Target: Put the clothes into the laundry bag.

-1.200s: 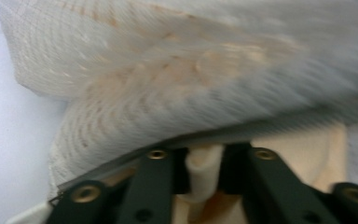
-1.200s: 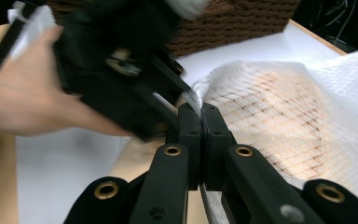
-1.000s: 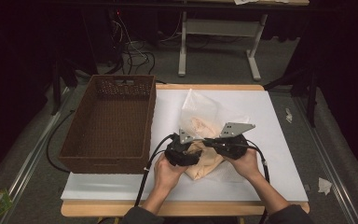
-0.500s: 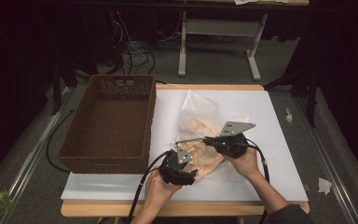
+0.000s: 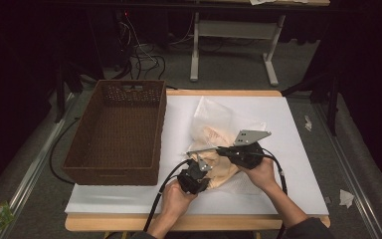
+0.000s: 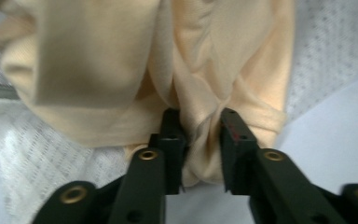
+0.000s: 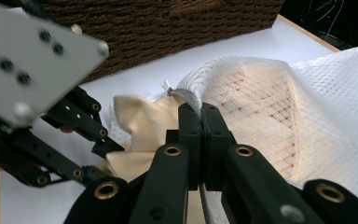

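Observation:
A white mesh bag (image 5: 229,117) lies on the white table top with a cream cloth (image 5: 219,144) partly inside it. In the left gripper view my left gripper (image 6: 200,126) has a fold of the cream cloth (image 6: 102,60) pinched between its pads; its jaws have just been closing on it. Mesh bag (image 6: 326,51) shows on both sides of the cloth. My right gripper (image 7: 200,112) is shut on the zipper edge of the mesh bag (image 7: 279,98), lifting it over the cloth (image 7: 140,121). From above, the left gripper (image 5: 205,170) and right gripper (image 5: 220,149) face each other at the bag's near end.
A brown woven basket (image 5: 119,129) stands on the left half of the table, close to the bag; its wall (image 7: 168,23) is just behind the grippers. The white sheet (image 5: 298,124) covers the wooden table. Cables trail from both grippers toward the near edge.
The left gripper has drawn back toward the near edge and lower, and its jaws have closed on a fold of the cream cloth. The right gripper has kept still on the bag's edge.

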Tool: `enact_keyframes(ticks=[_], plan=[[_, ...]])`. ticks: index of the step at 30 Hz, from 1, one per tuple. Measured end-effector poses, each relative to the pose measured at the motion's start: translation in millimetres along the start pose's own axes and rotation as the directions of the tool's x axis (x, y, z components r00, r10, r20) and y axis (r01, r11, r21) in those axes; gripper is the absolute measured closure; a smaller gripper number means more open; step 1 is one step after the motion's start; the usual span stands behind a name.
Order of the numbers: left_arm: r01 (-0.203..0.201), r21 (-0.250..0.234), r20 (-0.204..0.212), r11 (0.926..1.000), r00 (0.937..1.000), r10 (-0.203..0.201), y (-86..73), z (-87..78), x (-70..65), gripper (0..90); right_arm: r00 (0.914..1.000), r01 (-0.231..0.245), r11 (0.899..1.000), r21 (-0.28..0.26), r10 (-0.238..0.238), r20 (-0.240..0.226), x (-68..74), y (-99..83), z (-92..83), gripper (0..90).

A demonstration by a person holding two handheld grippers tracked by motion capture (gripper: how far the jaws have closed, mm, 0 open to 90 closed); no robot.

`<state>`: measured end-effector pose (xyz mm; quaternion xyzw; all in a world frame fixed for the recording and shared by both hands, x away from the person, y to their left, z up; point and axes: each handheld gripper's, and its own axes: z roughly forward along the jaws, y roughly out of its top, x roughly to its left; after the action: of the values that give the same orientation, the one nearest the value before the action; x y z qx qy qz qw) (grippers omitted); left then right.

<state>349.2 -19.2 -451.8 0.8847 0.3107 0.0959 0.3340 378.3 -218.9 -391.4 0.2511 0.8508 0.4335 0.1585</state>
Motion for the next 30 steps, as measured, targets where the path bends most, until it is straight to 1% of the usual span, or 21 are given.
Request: enact_keyframes(ticks=[1, 3, 4, 5, 6, 9, 10, 12, 15, 17, 19, 21, 23, 24, 25, 28, 29, 30], plan=[[0.007, -0.02, 0.012, 0.9998, 0.9999, -0.006, 1.2, -3.5, 1.0, 76.5, 1.0, -0.001, 1.0, -0.002, 0.001, -0.001, 0.0, 0.1, -0.1, 89.9], [0.033, -0.085, 0.04, 0.9958, 0.9988, -0.029, 4.3, -12.8, 4.5, 77.1, 1.0, -0.003, 1.0, -0.005, 0.003, -0.002, 0.3, 0.2, -0.7, 89.8], [0.042, -0.116, 0.044, 0.9924, 0.9984, -0.037, 6.4, -16.6, 5.8, 77.2, 1.0, -0.001, 1.0, -0.006, 0.001, -0.005, 0.2, 0.7, -1.5, 89.8], [0.043, -0.134, 0.042, 0.99, 0.9984, -0.038, 8.3, -19.1, 6.6, 77.4, 1.0, -0.003, 1.0, -0.008, 0.003, -0.008, 0.3, 1.1, -2.0, 89.8], [0.047, -0.161, 0.04, 0.9858, 0.9983, -0.041, 11.9, -21.5, 7.5, 77.6, 0.9999, -0.008, 1.0, -0.014, 0.007, -0.012, 0.9, 1.5, -2.2, 89.8], [0.065, -0.216, 0.042, 0.9742, 0.9975, -0.057, 20.1, -19.4, 9.4, 77.9, 0.9998, 0.006, 1.0, -0.028, -0.007, -0.02, 2.7, 5.5, -5.1, 89.8], [0.07, -0.223, 0.042, 0.9723, 0.9972, -0.062, 22.6, -16.7, 10.1, 78.0, 0.9997, 0.003, 0.999, -0.035, -0.004, -0.024, 3.5, 6.1, -5.6, 89.9], [0.072, -0.227, 0.035, 0.9713, 0.9972, -0.066, 26.5, -11.0, 10.5, 78.0, 0.9996, 0.01, 0.999, -0.033, -0.01, -0.025, 4.7, 6.8, -6.4, 89.9], [0.082, -0.235, 0.023, 0.9685, 0.9966, -0.079, 28.6, -4.3, 11.2, 78.0, 0.9996, 0.006, 1.0, -0.027, -0.007, -0.026, 4.2, 5.5, -7.6, 89.8], [0.089, -0.25, 0.007, 0.9643, 0.996, -0.09, 29.2, -1.4, 13.0, 78.0, 0.9995, 0.007, 1.0, -0.026, -0.007, -0.031, 3.9, 5.1, -8.0, 89.9], [0.101, -0.274, -0.006, 0.9564, 0.9943, -0.106, 30.4, 1.1, 16.2, 78.0, 0.9992, 0.004, 1.0, -0.03, -0.005, -0.04, 4.8, 5.2, -8.3, 89.9], [0.105, -0.294, -0.026, 0.9501, 0.9927, -0.118, 31.6, 2.3, 18.0, 78.0, 0.9991, 0.006, 0.999, -0.032, -0.008, -0.042, 5.5, 5.6, -8.6, 89.9], [0.115, -0.319, -0.03, 0.9408, 0.9908, -0.132, 33.0, 3.9, 18.5, 78.0, 0.9989, 0.009, 0.999, -0.034, -0.01, -0.046, 6.2, 6.2, -9.8, 89.9], [0.112, -0.327, -0.037, 0.9383, 0.9907, -0.131, 33.7, 3.9, 18.0, 78.0, 0.999, 0.008, 0.999, -0.032, -0.009, -0.045, 6.8, 6.5, -11.2, 89.9], [0.107, -0.342, -0.049, 0.9336, 0.9902, -0.131, 34.9, 3.3, 15.6, 78.0, 0.9988, 0.011, 0.999, -0.038, -0.012, -0.048, 6.9, 6.4, -12.3, 89.9], [0.075, -0.38, -0.075, 0.9221, 0.991, -0.111, 37.2, -2.0, 9.3, 78.0, 0.9983, 0.006, 0.998, -0.057, -0.009, -0.058, 8.2, 7.0, -18.5, 89.9], [0.063, -0.394, -0.087, 0.917, 0.9906, -0.106, 38.4, -2.9, 8.0, 78.0, 0.9982, 0.01, 0.998, -0.062, -0.013, -0.058, 8.5, 7.4, -20.3, 89.9], [0.058, -0.402, -0.096, 0.9139, 0.9899, -0.105, 39.8, -2.6, 8.0, 78.1, 0.9981, 0.013, 0.998, -0.066, -0.017, -0.059, 9.0, 8.1, -22.7, 89.9]])
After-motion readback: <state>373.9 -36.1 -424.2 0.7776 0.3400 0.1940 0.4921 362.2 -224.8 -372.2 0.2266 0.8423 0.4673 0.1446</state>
